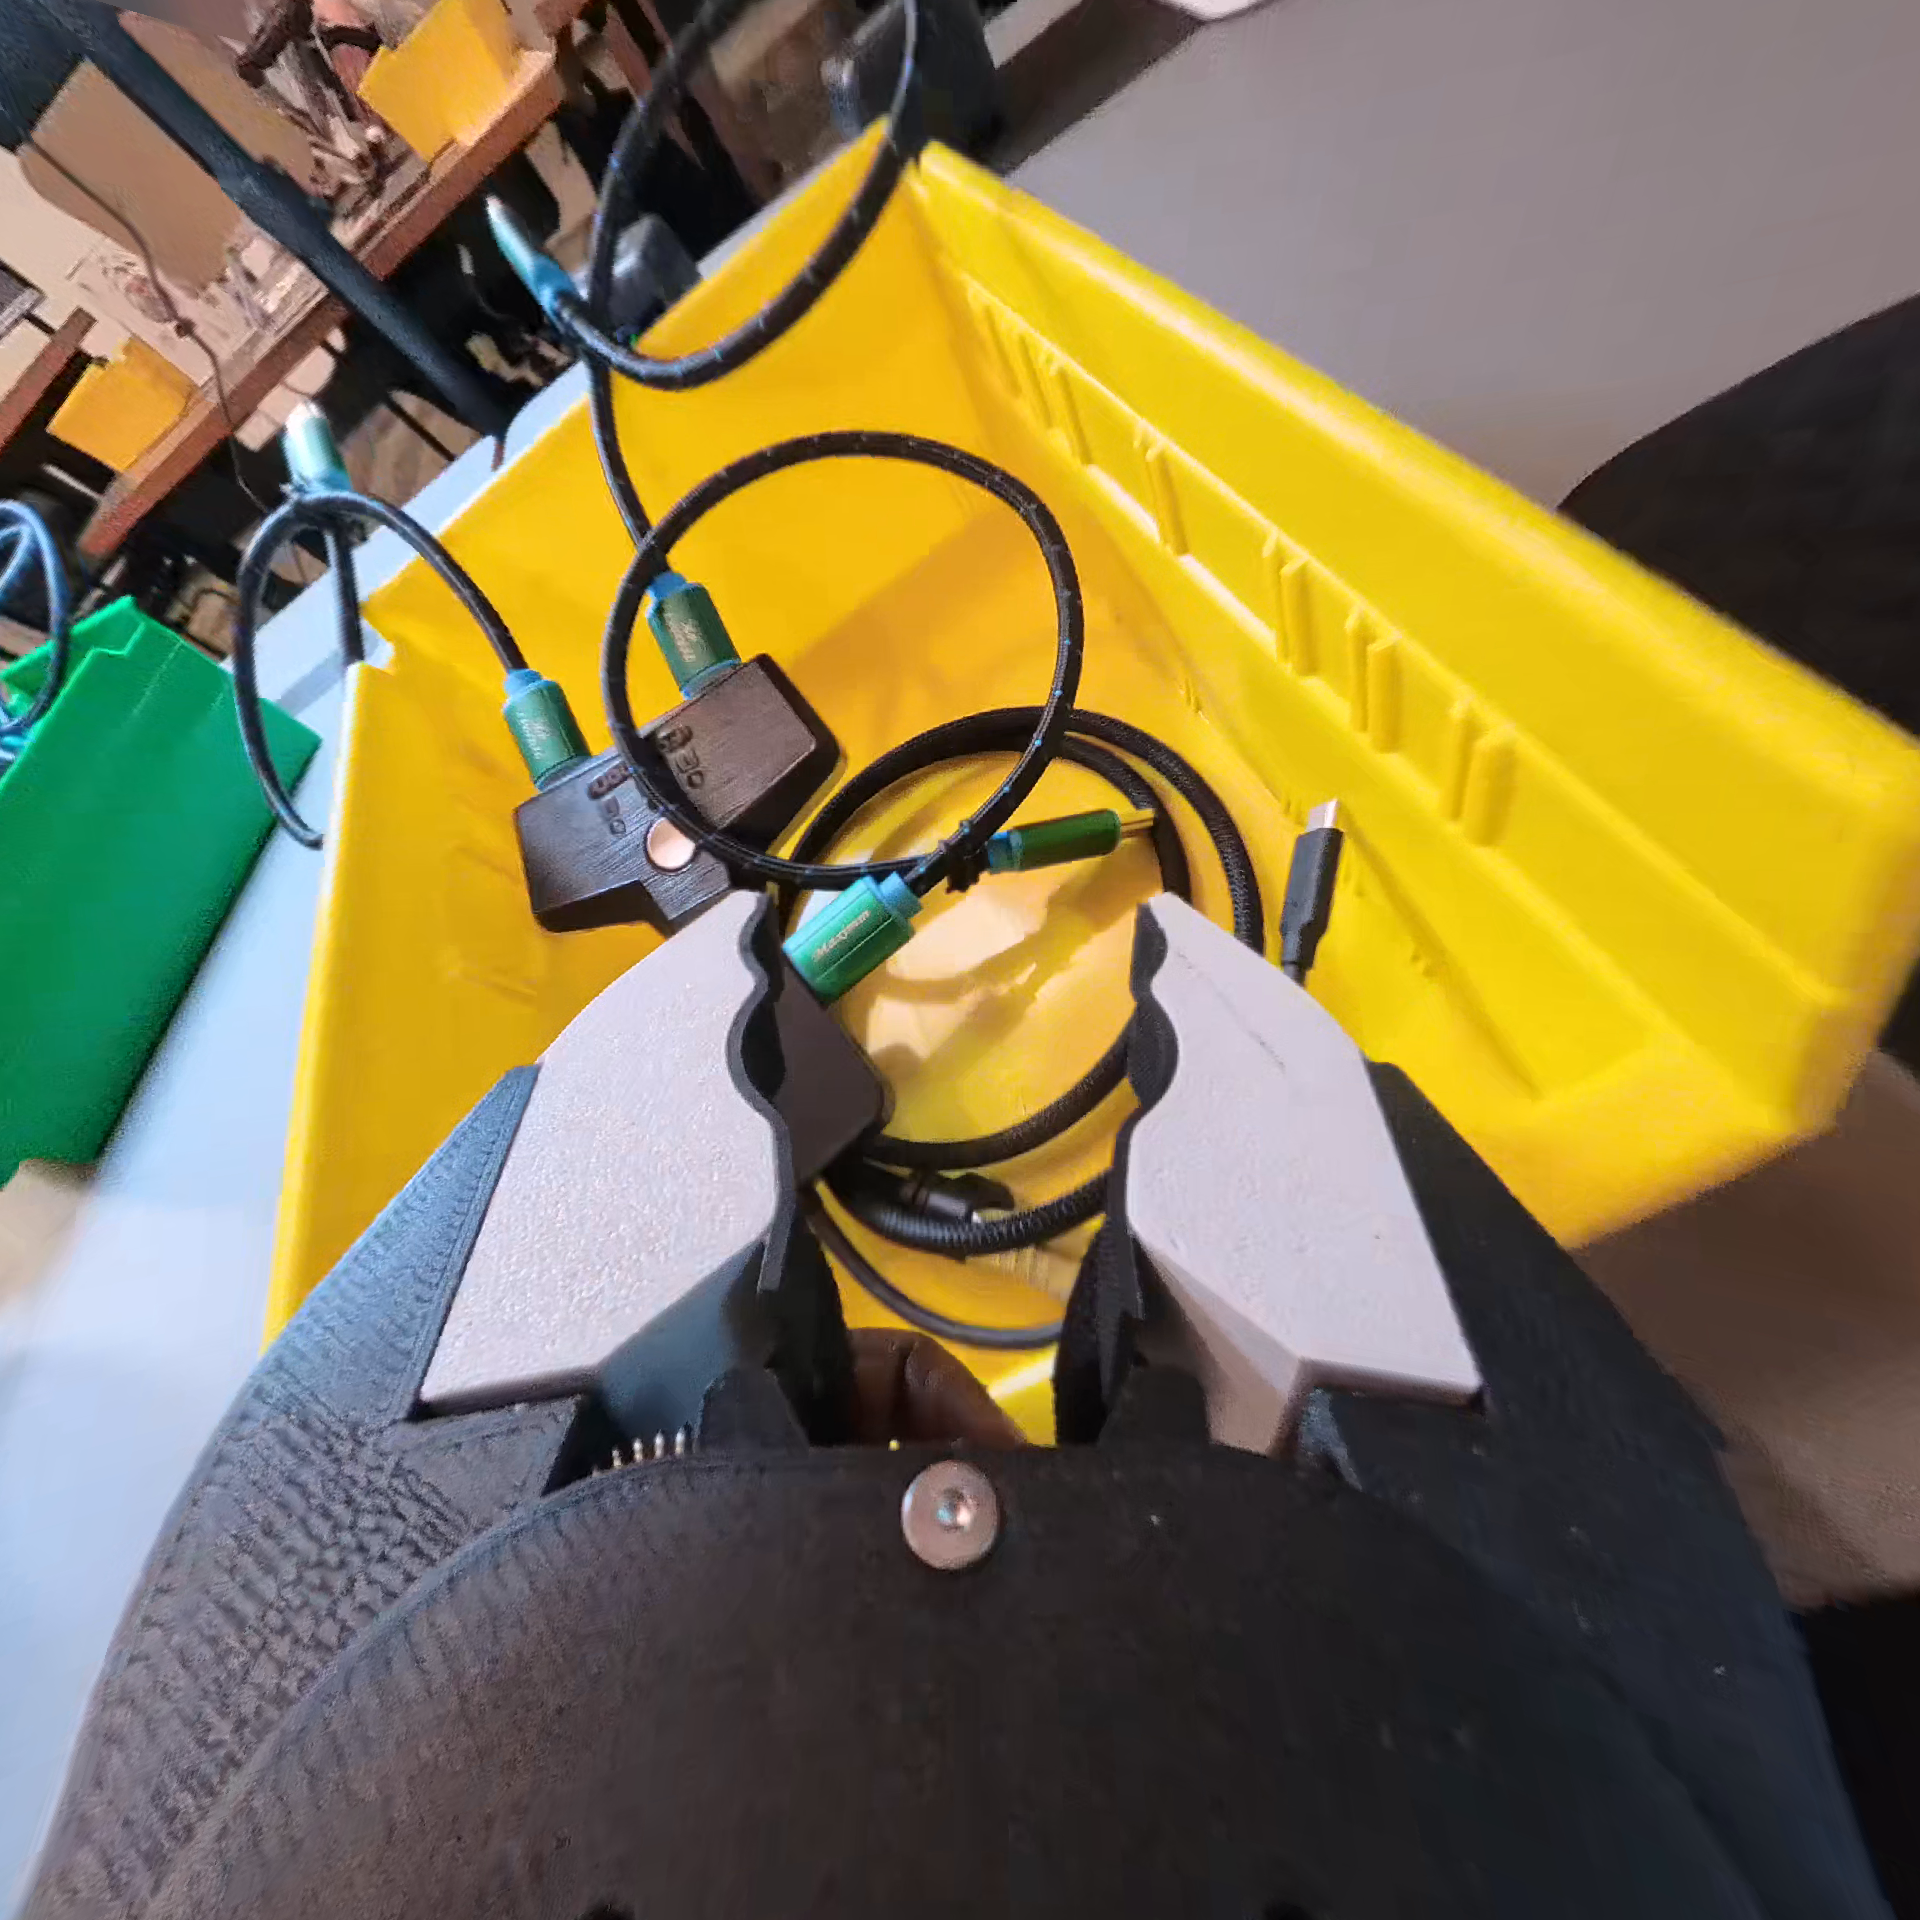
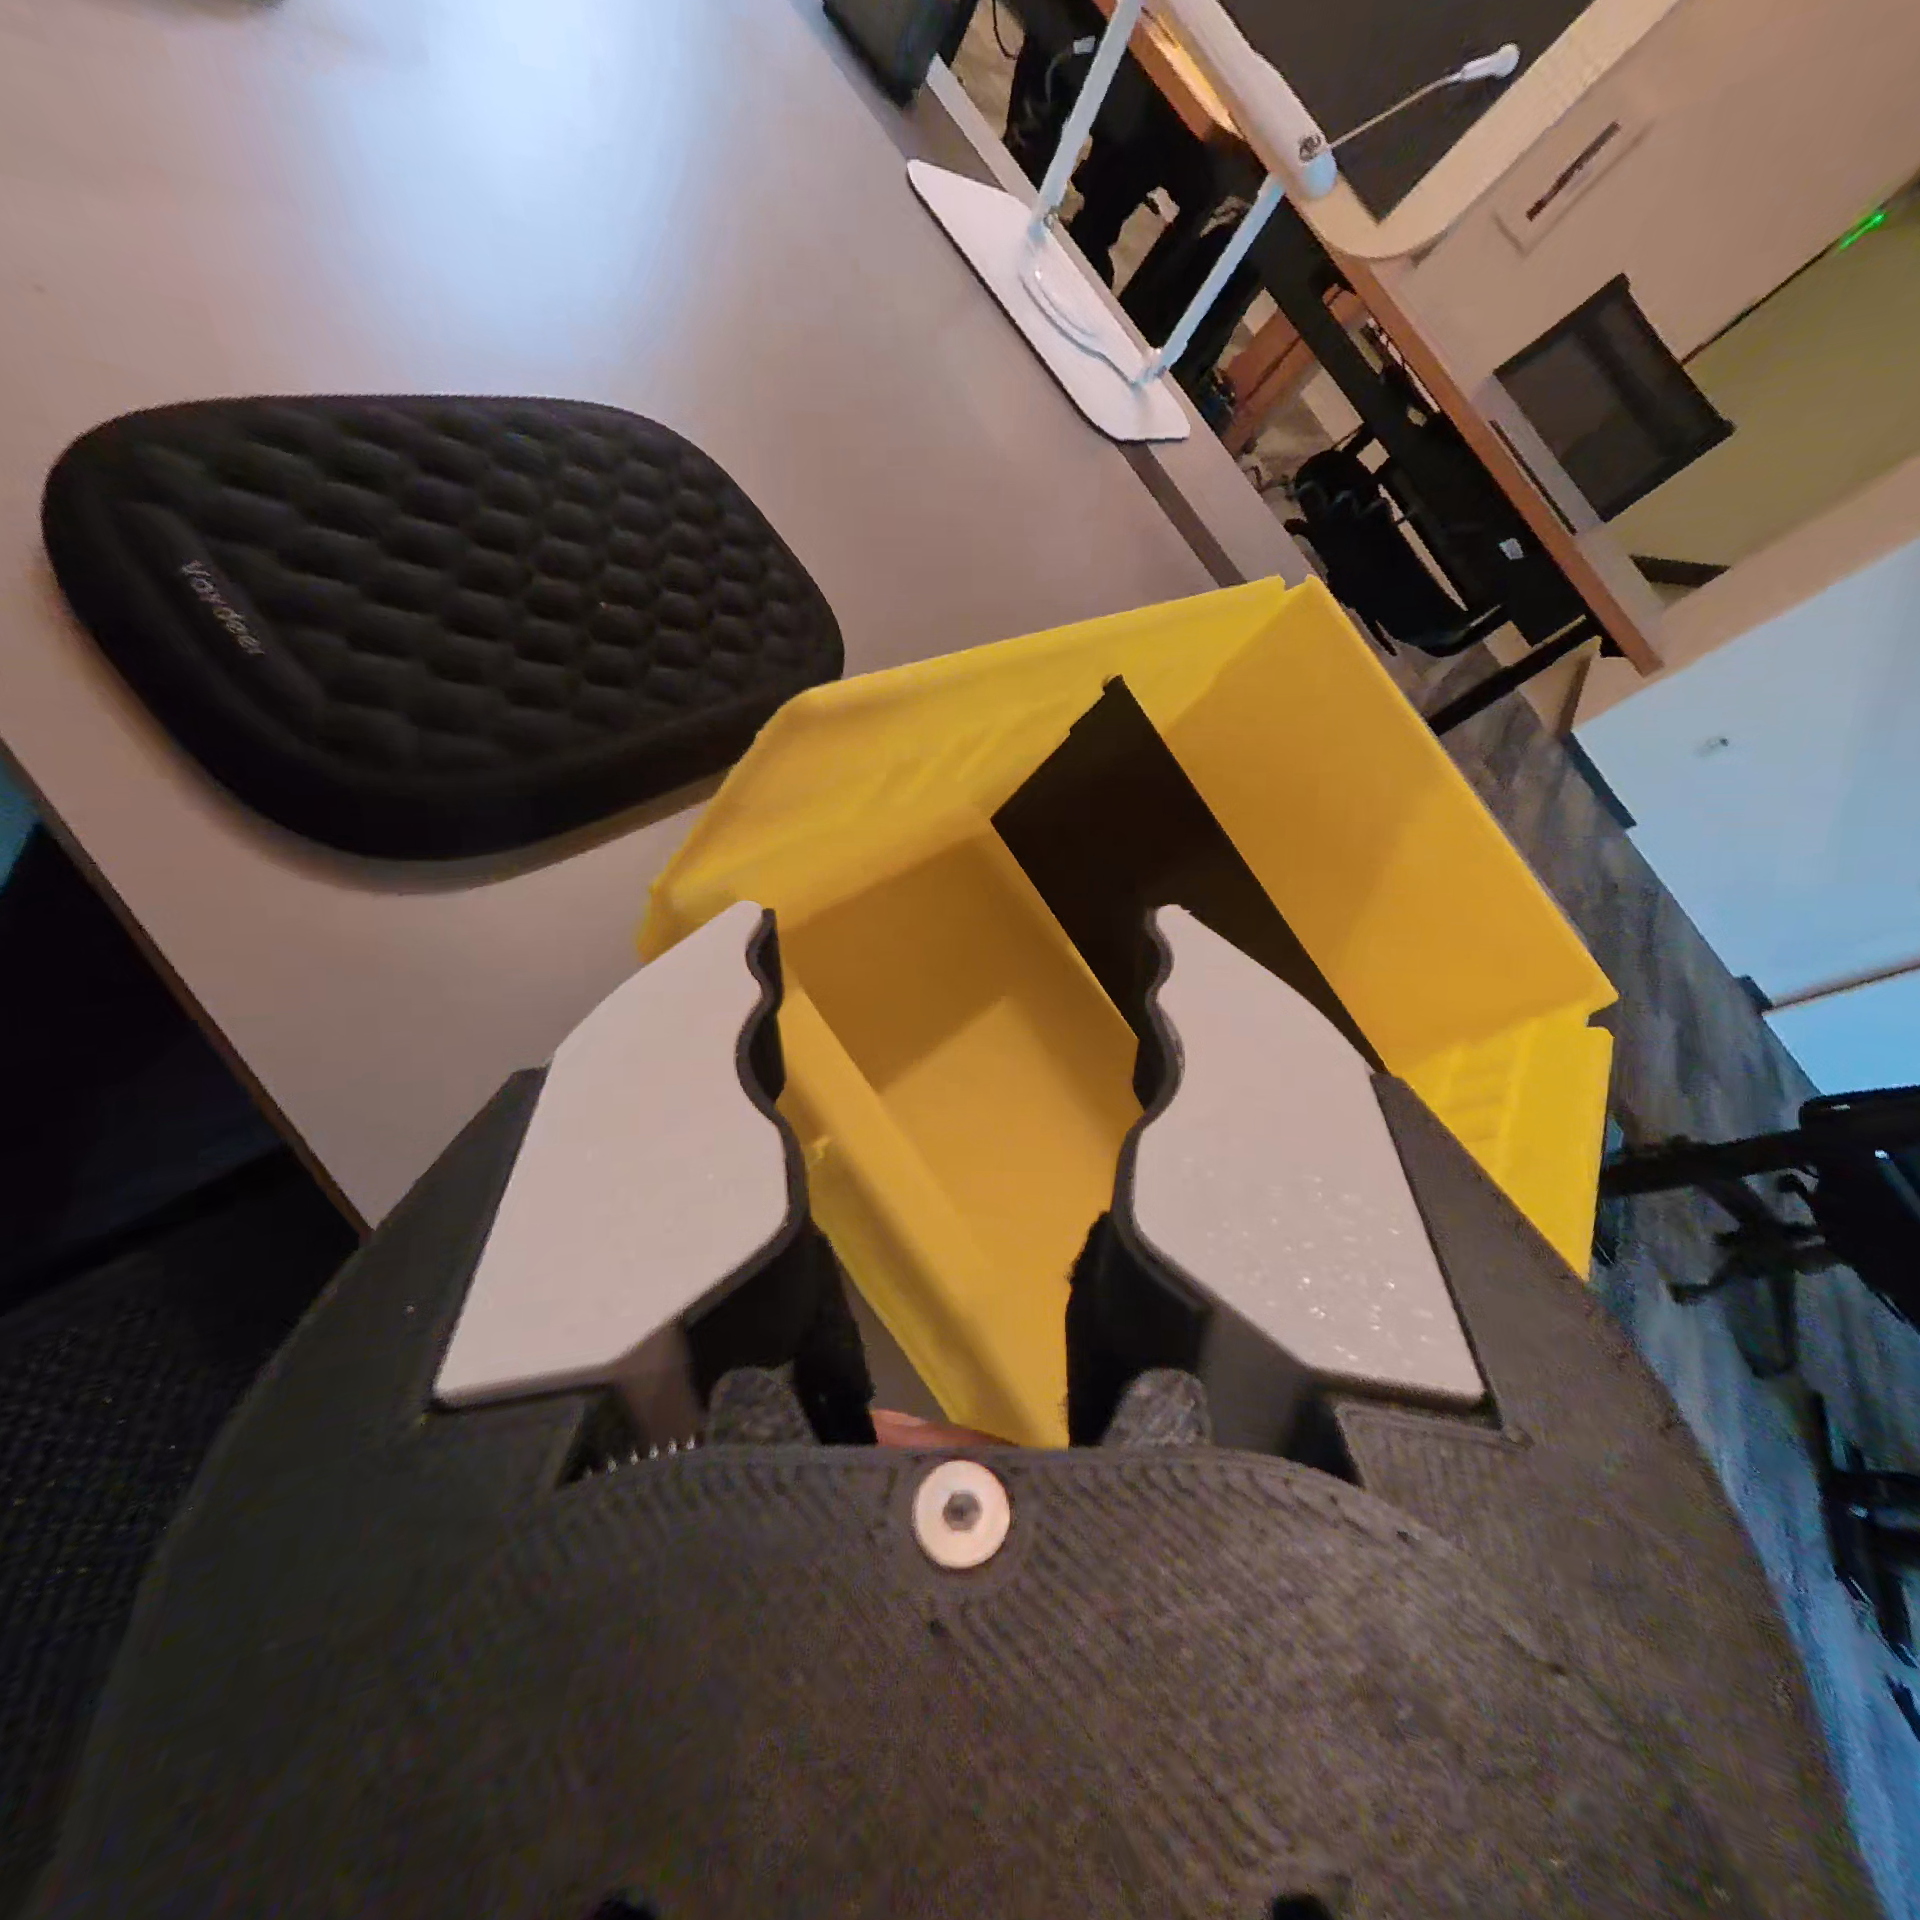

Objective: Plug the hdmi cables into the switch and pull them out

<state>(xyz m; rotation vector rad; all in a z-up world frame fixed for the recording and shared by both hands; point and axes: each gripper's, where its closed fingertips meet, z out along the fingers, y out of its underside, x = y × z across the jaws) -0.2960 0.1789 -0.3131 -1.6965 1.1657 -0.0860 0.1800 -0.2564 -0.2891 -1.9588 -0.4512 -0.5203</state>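
My left gripper hangs over the yellow bin, jaws spread wide with nothing between them. The right gripper is likewise spread and empty, looking into a second bin with a black divider and no cables that I can see.

The switch lies on the floor of the left bin, just ahead of my left finger. It is a small black block that looks light, so I expect it to slide or lift if I pull a cable without pinning it. Two green plugs, the left plug and the rear plug, are seated in its far edge, their braided cables looping up and over the bin wall. A third plug sits near my left fingertip, running into a dark piece I take for part of the switch; whether it is fully seated I cannot tell. A loose plug lies free nearby, and a black USB lead stands against the coil.

The plug shells look rigid and smooth, the right place to pinch: across the flat faces, close to the switch, pulling straight along the socket. The braided cable is springy and would bend or strain if tugged. I judge one gripper should hold the switch body by its sides while the other works a plug. The tangled loops may snag.
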